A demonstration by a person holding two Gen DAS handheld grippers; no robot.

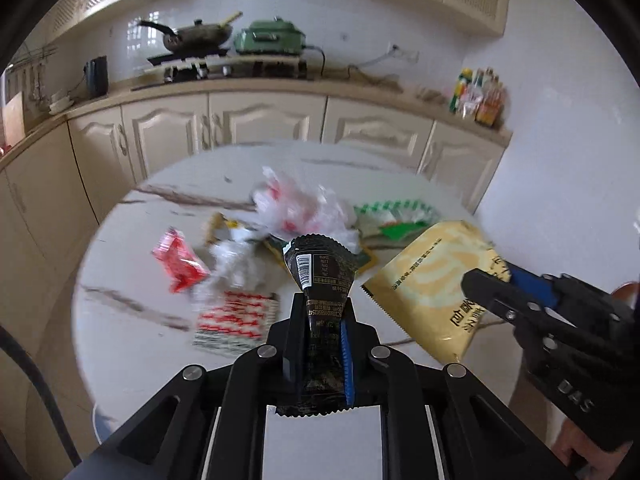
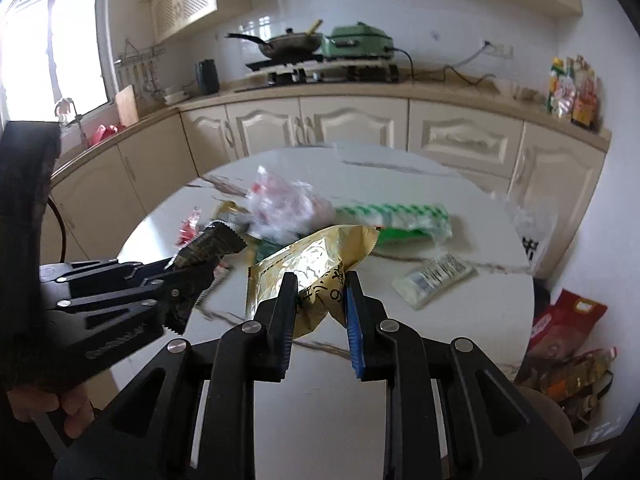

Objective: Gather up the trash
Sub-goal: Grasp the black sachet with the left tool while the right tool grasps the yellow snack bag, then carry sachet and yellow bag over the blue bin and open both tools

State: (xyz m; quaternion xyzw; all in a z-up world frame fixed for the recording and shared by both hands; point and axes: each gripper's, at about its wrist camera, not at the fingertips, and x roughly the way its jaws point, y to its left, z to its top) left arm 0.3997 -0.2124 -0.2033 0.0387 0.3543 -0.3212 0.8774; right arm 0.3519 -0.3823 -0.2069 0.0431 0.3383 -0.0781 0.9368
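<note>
Two wrappers held clear of the round bench

A black wrapper (image 1: 320, 276) is clamped in the left gripper (image 1: 320, 340), a yellow snack bag (image 2: 316, 272) in the right gripper (image 2: 320, 304), both raised, probably for binning; further trash is left on the bench (image 1: 132, 340).

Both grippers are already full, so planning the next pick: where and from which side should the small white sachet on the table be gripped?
The white sachet lies flat and alone on the marble table, apart from the pile. Probably best to grip its near short end, coming down from the near edge with jaws across the narrow width. Being flat, a sealed end edge is likely easiest to pinch.
</note>
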